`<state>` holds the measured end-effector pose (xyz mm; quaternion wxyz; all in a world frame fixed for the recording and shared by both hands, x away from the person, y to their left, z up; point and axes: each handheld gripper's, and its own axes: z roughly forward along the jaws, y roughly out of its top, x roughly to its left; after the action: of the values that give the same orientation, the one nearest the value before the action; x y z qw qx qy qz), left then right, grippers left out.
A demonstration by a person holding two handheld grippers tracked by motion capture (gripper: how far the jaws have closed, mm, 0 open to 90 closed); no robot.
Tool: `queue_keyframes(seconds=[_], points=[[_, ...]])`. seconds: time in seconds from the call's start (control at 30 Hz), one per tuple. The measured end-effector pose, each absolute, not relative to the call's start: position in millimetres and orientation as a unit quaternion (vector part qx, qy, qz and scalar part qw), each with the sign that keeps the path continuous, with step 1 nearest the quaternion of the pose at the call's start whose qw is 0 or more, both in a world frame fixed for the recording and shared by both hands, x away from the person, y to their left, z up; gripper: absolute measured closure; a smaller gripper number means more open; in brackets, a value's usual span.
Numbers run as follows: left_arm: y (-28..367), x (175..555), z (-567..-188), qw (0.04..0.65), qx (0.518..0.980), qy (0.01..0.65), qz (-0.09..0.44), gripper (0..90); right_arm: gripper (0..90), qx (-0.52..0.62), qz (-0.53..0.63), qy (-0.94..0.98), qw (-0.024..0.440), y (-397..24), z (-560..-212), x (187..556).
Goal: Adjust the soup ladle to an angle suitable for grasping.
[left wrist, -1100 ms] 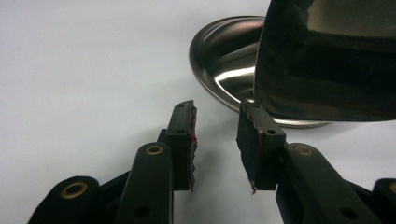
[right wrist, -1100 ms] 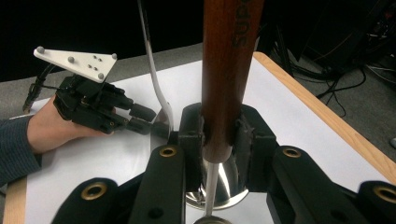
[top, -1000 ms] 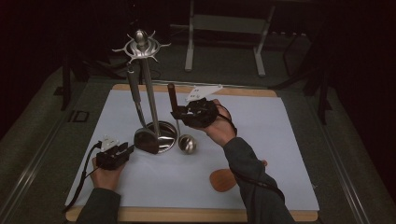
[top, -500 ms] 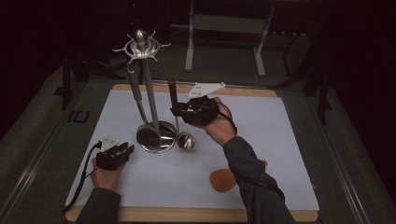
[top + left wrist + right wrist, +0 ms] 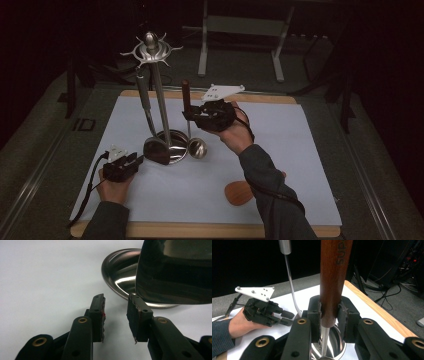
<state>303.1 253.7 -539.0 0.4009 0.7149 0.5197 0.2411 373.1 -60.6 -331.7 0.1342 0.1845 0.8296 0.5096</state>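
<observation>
On the white mat (image 5: pixel 280 150) one ladle (image 5: pixel 150 125) already hangs on the stand (image 5: pixel 159 90), the right gripper (image 5: pixel 192 114) clamps a second ladle (image 5: pixel 190 130) upright just right of it, not yet hung, and the left gripper (image 5: pixel 131 162) rests open near the base.

Dark room, grey floor (image 5: pixel 385 165), metal frame legs (image 5: pixel 240 45), perhaps a stand, behind table.
</observation>
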Motion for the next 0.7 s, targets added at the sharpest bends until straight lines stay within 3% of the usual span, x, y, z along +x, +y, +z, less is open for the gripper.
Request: queue_keyframes(seconds=[0.7], points=[[254.0, 303.5, -539.2, 0.401, 0.715, 0.52, 0.24, 67.4, 74.0, 0.185, 0.518, 0.823, 0.139, -59.3, -320.4, 372.1]])
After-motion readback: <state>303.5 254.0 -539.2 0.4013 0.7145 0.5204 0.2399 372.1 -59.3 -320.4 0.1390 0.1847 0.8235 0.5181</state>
